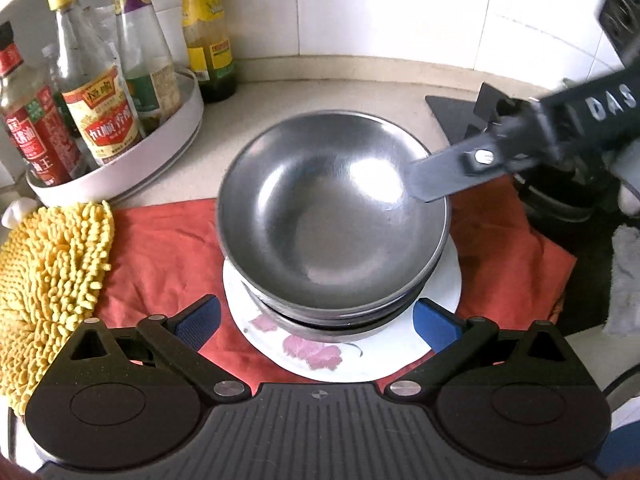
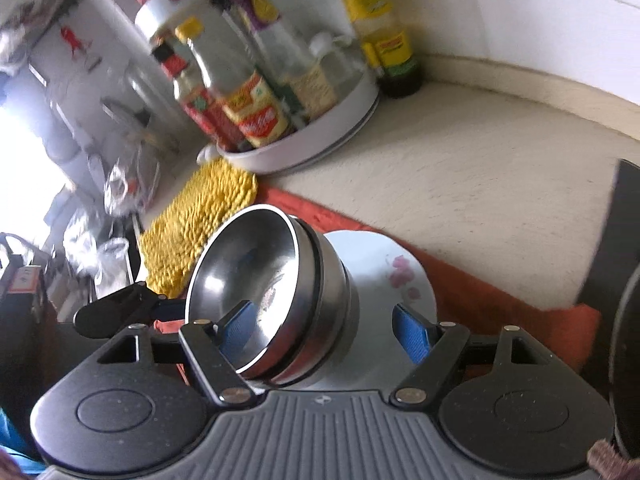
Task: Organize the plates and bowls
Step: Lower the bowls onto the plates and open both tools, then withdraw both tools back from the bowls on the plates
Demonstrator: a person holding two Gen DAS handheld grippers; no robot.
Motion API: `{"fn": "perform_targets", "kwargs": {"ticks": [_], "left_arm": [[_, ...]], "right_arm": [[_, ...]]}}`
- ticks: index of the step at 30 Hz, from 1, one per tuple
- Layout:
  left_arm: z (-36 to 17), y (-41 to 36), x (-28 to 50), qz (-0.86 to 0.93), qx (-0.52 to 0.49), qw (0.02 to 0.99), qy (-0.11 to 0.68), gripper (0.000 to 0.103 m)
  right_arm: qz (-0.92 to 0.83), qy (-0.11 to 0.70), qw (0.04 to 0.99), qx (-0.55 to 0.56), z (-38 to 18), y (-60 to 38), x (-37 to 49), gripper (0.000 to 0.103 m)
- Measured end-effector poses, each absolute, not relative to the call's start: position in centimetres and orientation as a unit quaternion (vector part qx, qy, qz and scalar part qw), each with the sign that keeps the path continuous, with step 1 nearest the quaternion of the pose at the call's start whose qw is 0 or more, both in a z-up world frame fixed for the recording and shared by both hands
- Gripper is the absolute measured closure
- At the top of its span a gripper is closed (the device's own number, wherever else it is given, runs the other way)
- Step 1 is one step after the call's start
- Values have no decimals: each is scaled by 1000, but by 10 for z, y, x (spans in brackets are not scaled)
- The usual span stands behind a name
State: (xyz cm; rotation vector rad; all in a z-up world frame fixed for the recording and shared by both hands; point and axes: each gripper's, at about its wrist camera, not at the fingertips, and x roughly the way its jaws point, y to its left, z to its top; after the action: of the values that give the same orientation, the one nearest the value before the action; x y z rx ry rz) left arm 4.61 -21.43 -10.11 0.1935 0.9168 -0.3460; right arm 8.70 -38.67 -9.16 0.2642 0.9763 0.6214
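A stack of steel bowls (image 1: 332, 216) stands on a white flowered plate (image 1: 360, 356), which lies on a red cloth (image 1: 160, 256). My left gripper (image 1: 316, 326) is open, its blue pads either side of the plate's near edge. My right gripper (image 2: 326, 330) is open and straddles the rim of the bowls (image 2: 280, 296): one blue pad is inside the top bowl, the other outside over the plate (image 2: 380, 272). In the left wrist view its finger (image 1: 436, 178) reaches over the top bowl's right rim.
A white round tray (image 1: 168, 140) of sauce bottles stands at the back left, with a green-labelled bottle (image 1: 208, 32) beside it. A yellow chenille cloth (image 1: 48, 280) lies at the left. A black stove (image 1: 560, 200) is at the right. A tiled wall is behind.
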Motion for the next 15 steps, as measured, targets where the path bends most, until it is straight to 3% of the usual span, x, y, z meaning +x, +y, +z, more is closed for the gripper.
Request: {"fn": "perform_targets", "kwargs": {"ticks": [5, 8, 15], "left_arm": [[-92, -194, 41, -154, 63, 883, 439, 0], [-88, -179, 34, -142, 52, 891, 428, 0], [-92, -156, 18, -130, 45, 892, 431, 0]], "right_arm": [[243, 417, 865, 137, -75, -389, 48, 30], [207, 399, 883, 135, -69, -380, 21, 23], [138, 411, 892, 128, -76, -346, -20, 18]]}}
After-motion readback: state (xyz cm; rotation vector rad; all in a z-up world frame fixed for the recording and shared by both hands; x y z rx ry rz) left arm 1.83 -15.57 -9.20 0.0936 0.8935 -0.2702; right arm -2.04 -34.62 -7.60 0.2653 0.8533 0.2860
